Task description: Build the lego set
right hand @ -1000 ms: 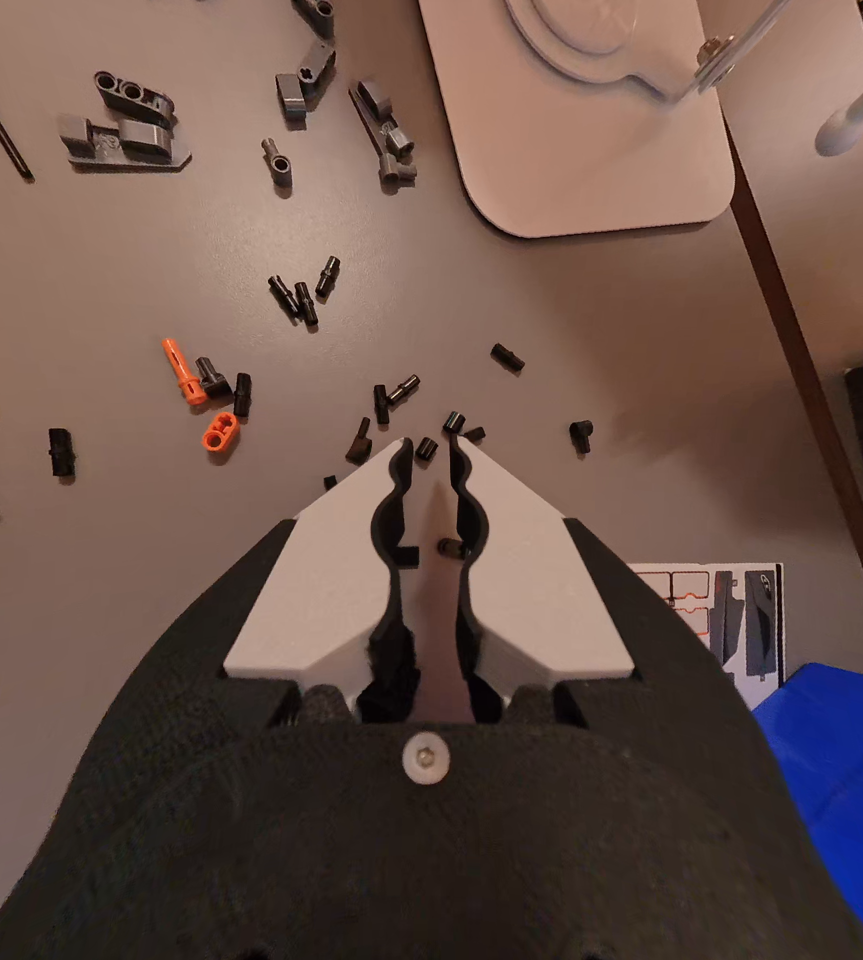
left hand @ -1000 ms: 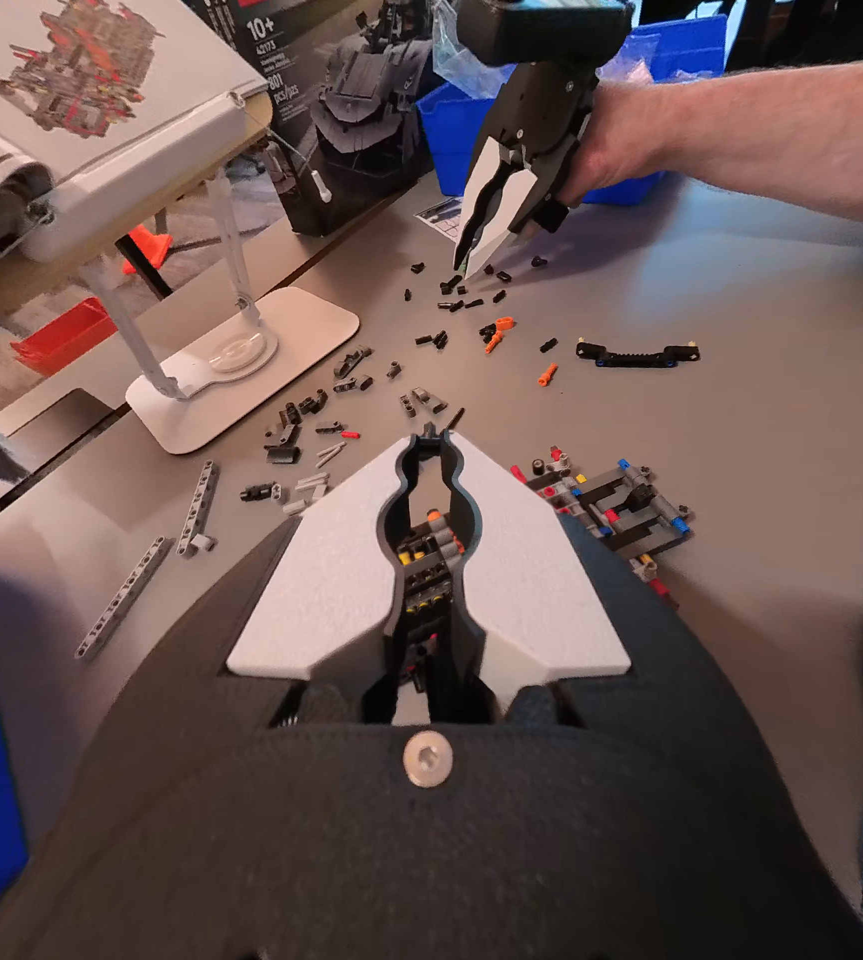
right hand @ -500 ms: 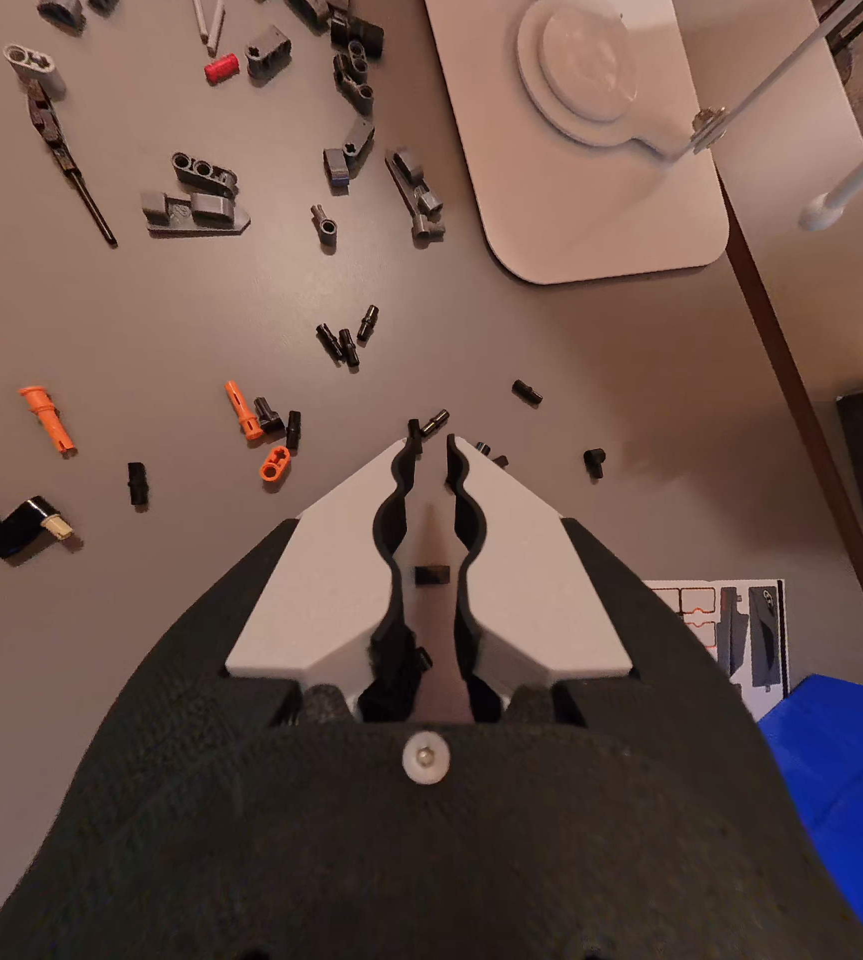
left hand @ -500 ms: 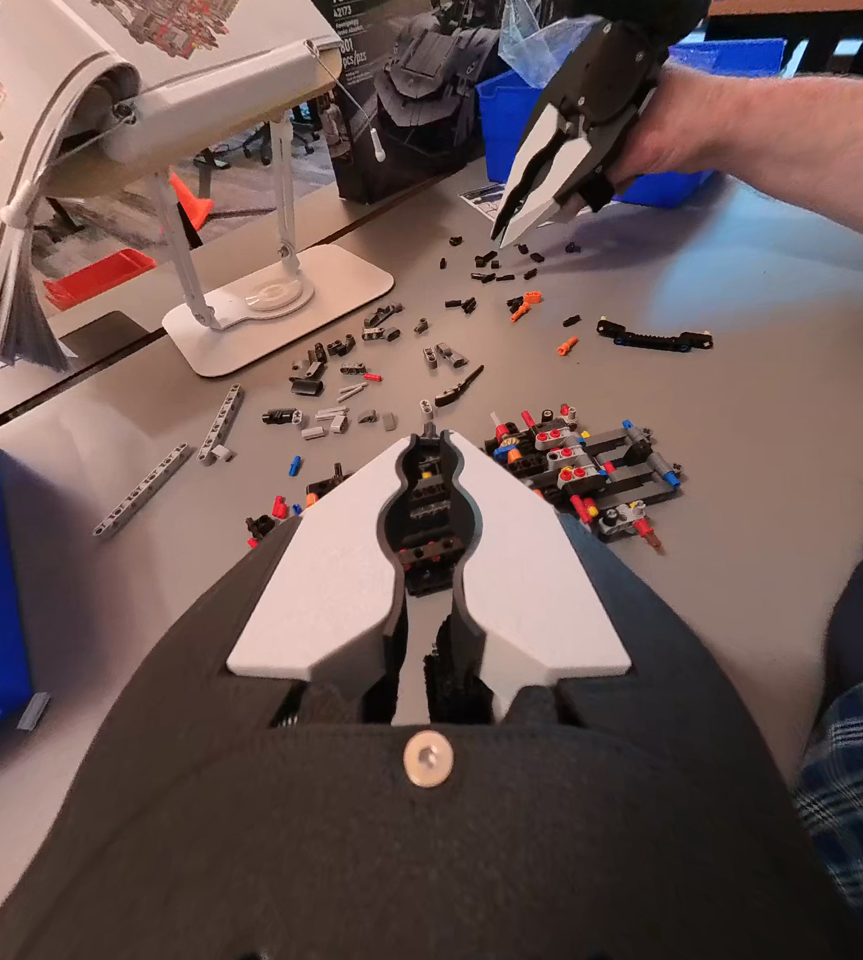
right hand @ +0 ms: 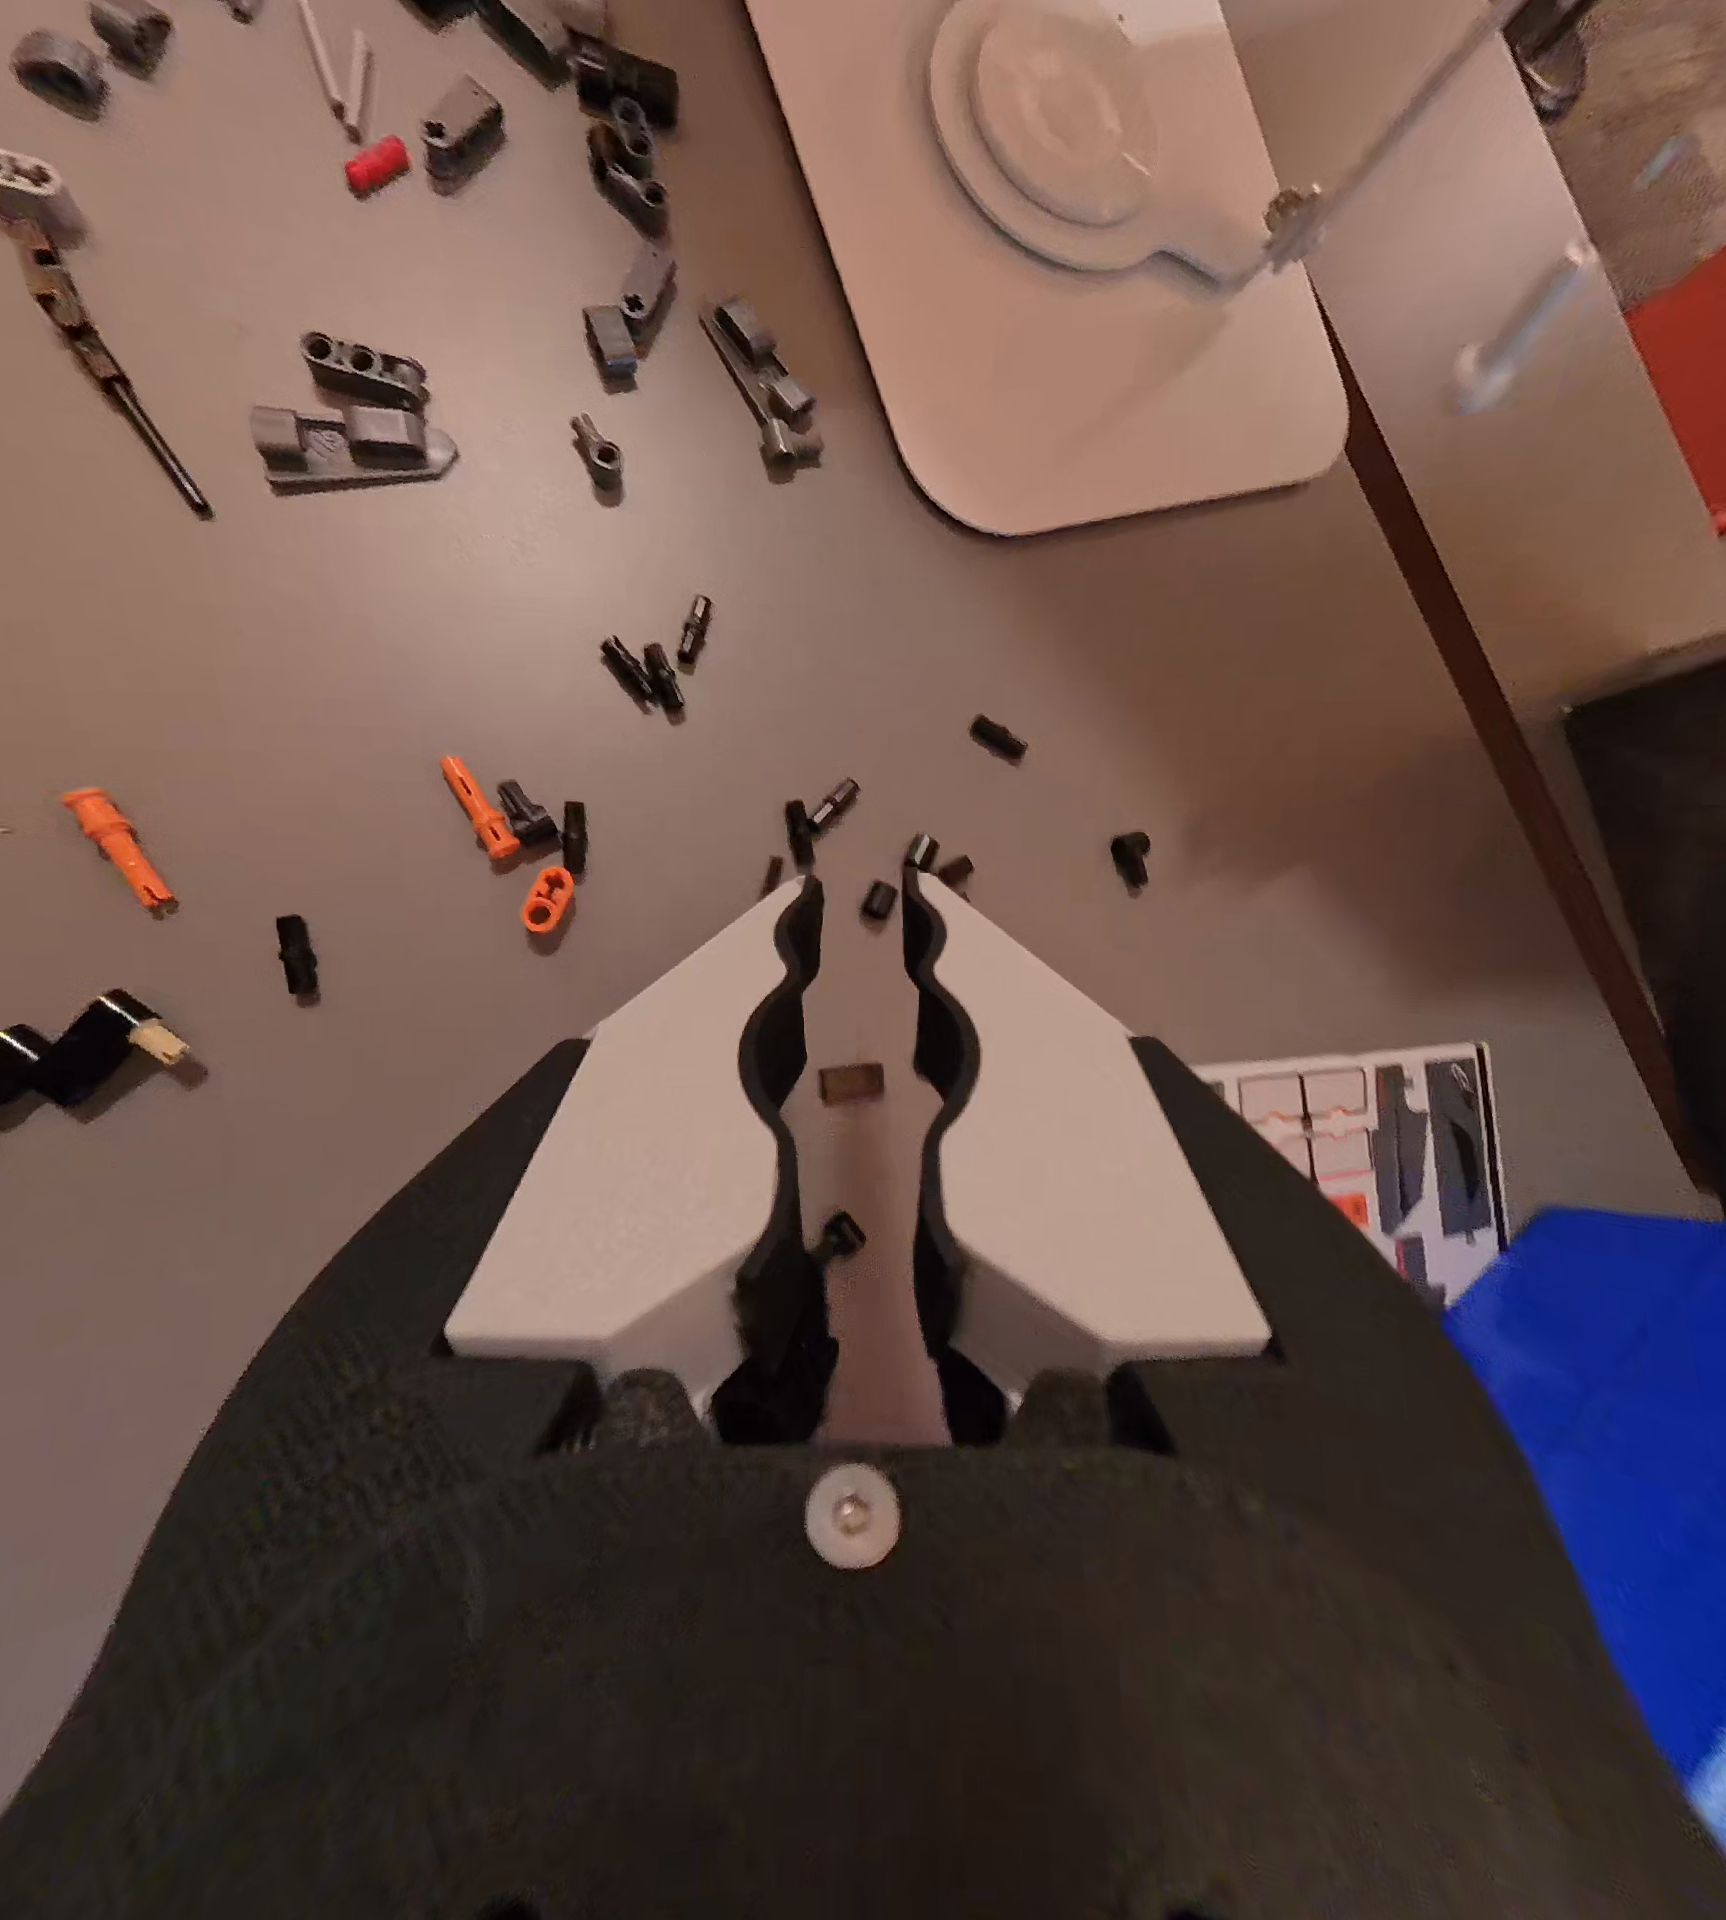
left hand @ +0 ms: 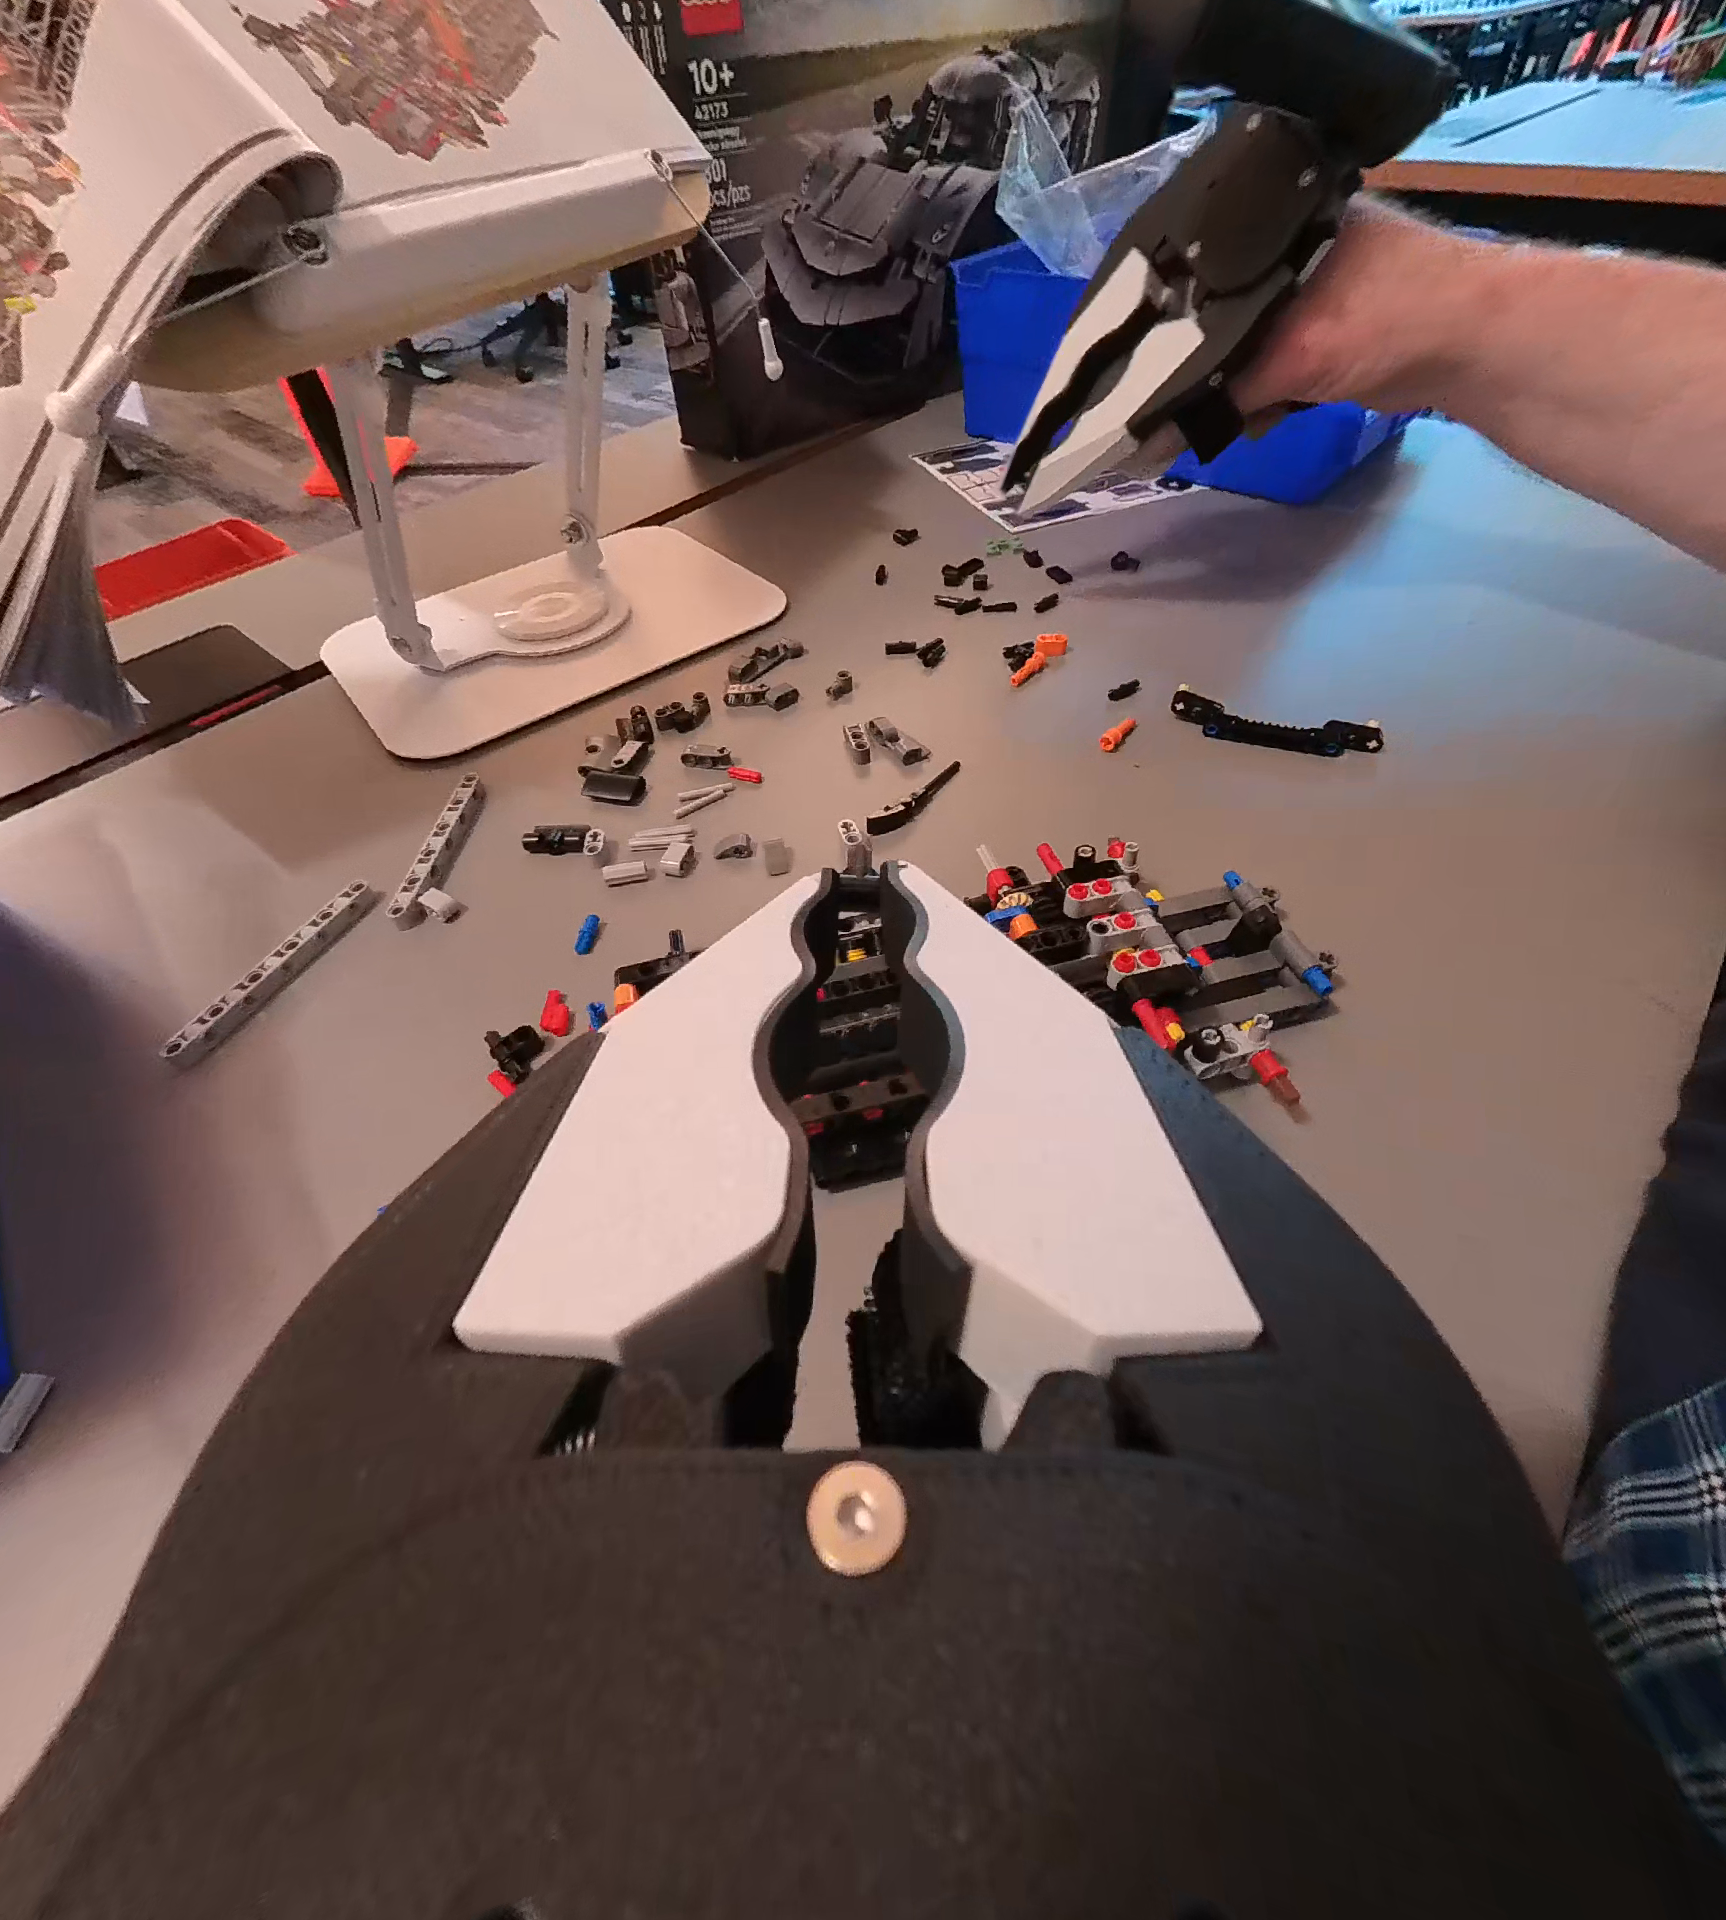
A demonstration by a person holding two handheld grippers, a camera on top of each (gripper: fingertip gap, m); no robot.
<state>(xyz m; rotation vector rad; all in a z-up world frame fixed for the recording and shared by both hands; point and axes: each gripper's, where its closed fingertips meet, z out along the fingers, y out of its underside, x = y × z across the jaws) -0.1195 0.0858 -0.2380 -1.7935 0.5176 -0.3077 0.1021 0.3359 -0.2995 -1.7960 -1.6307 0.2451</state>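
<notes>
My left gripper is shut on a small black lego sub-assembly with yellow and red pins, held just above the grey table. A larger part-built frame with red, blue and grey parts lies just to its right. My right gripper is narrowly open with nothing between its tips. It hovers over scattered black pins and also shows in the left wrist view at the far right, held by a hand. Orange pins lie left of it.
A book stand with the open manual has its white base at the back left. The lego box, a blue bin and a sticker sheet stand behind. Grey beams and a black curved beam lie loose. My hands' fingertips stand some 35 centimetres from each other.
My right gripper has risen from the black pins and its jaws have parted slightly. My left gripper has drawn back and tilted up, still holding the sub-assembly.
</notes>
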